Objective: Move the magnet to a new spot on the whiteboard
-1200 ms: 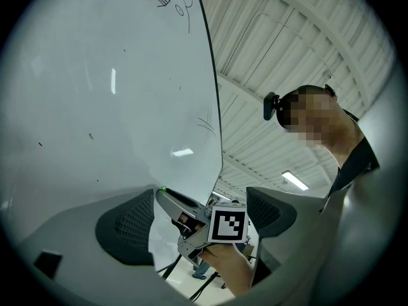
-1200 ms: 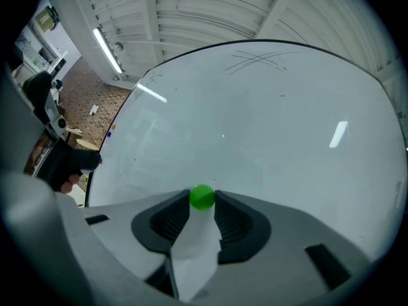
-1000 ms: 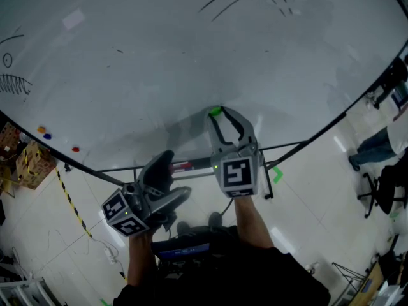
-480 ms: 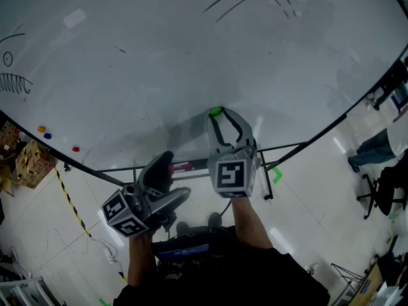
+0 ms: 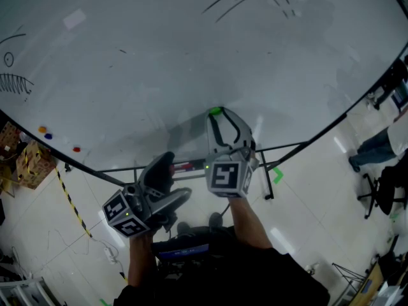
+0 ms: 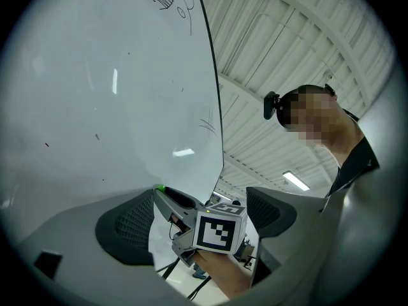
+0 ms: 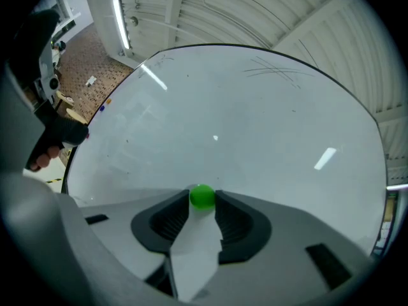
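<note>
We log right gripper (image 5: 216, 113) clamped on round green magnet (image 7: 203, 196), sides hidden between ribbed jaws | left gripper (image 5: 173, 178) jaws apart, empty | glossy whiteboard (image 5: 191, 56); scribbles illegible

Magnet (image 5: 215, 111) on whiteboard (image 5: 191, 56), low centre, between right gripper (image 7: 203, 198) jaw tips — left gripper (image 5: 177, 174) below-left, off the board.
</note>
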The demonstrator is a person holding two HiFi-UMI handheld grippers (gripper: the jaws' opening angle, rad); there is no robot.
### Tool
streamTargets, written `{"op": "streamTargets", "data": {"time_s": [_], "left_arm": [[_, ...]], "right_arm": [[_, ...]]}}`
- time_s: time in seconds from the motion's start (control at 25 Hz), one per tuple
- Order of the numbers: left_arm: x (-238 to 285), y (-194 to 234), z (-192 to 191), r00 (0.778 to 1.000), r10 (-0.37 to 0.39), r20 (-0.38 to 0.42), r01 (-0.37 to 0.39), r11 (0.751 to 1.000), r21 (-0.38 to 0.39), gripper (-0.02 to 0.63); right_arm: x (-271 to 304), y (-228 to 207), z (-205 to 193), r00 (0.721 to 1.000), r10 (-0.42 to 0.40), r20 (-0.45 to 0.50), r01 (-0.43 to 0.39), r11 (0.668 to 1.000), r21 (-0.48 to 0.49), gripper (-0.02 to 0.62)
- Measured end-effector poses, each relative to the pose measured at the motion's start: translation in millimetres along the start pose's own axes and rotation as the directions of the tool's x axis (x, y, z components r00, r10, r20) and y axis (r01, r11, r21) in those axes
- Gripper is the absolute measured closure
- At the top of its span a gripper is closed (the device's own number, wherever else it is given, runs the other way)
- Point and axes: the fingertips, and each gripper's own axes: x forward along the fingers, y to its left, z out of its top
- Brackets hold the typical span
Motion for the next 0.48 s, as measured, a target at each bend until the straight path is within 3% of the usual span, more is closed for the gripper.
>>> {"op": "streamTargets", "data": {"time_s": [0.48], "left_arm": [[0, -2, -1, 1.0, -0.007, 0.0, 0.007, 1.0, -0.001, 0.16]], "right_arm": [[-14, -2, 9, 0.994, 0.098, 0.052, -0.106, 0.976, 0.192, 0.438]]}}
